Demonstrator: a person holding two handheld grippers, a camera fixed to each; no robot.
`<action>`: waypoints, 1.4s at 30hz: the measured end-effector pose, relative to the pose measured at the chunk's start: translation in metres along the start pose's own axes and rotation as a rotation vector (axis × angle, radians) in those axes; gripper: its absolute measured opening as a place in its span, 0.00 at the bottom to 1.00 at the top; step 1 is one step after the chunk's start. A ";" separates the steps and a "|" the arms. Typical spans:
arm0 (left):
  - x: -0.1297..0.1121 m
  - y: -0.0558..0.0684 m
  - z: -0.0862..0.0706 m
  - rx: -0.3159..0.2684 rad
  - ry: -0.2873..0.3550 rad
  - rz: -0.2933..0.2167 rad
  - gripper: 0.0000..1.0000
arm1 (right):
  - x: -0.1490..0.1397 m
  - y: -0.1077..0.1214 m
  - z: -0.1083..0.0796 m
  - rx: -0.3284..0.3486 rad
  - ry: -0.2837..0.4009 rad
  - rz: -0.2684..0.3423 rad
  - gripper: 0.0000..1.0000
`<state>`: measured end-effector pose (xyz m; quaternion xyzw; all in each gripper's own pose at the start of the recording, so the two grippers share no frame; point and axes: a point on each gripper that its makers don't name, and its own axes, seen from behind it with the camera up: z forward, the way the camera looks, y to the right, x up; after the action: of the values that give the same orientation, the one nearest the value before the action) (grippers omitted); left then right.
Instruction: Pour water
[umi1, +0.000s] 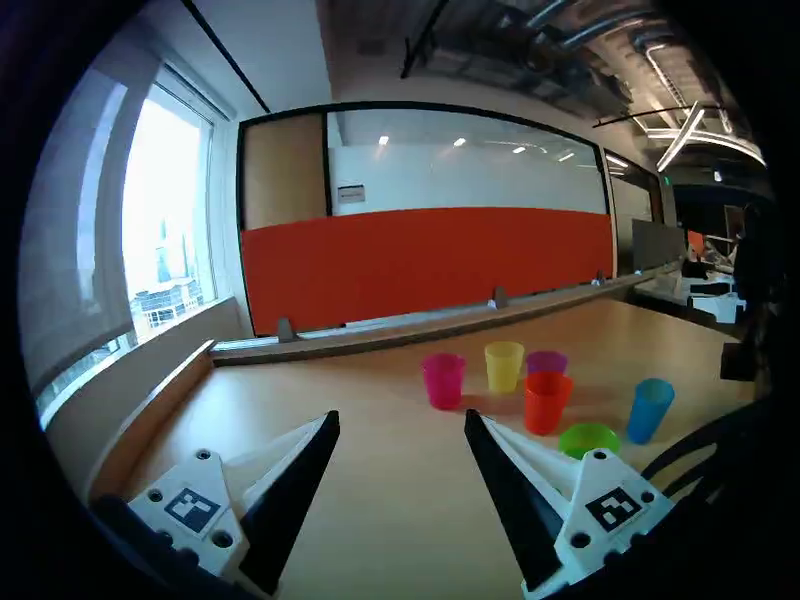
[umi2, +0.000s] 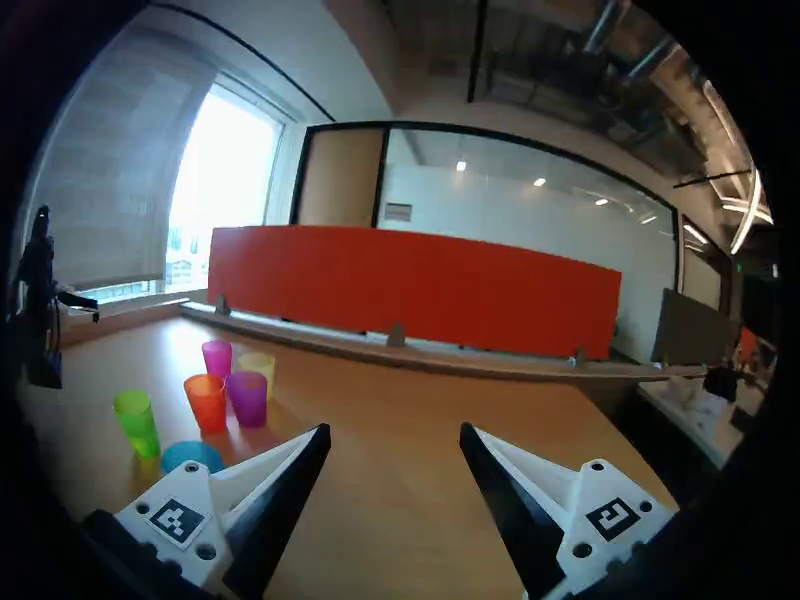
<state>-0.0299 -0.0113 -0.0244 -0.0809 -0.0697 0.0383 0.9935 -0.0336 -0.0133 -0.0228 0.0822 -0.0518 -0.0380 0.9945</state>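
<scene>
Several plastic cups stand in a cluster on the wooden table. In the left gripper view they are pink, yellow, purple, orange, blue and green, the green one partly behind my finger. My left gripper is open, short of the cups and to their left, holding nothing. In the right gripper view the pink, yellow, orange, purple, green and blue cups sit to the left of my open right gripper.
A red partition runs along the table's far edge, with a glass wall behind it. A bright window is on the left side. A dark shape stands at the left rim of the right gripper view. More desks lie beyond.
</scene>
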 end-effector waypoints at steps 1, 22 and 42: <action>0.003 0.000 -0.002 0.009 0.017 -0.015 0.93 | 0.002 0.001 0.000 -0.009 0.011 0.007 1.00; 0.027 -0.007 -0.012 0.123 0.170 -0.119 0.93 | 0.026 0.020 -0.007 -0.167 0.134 0.101 1.00; 0.036 0.000 -0.015 0.155 0.228 -0.087 0.92 | 0.033 0.021 -0.004 -0.202 0.112 0.085 1.00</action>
<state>0.0075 -0.0103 -0.0344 -0.0044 0.0434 -0.0088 0.9990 0.0010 0.0048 -0.0199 -0.0185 0.0045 0.0039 0.9998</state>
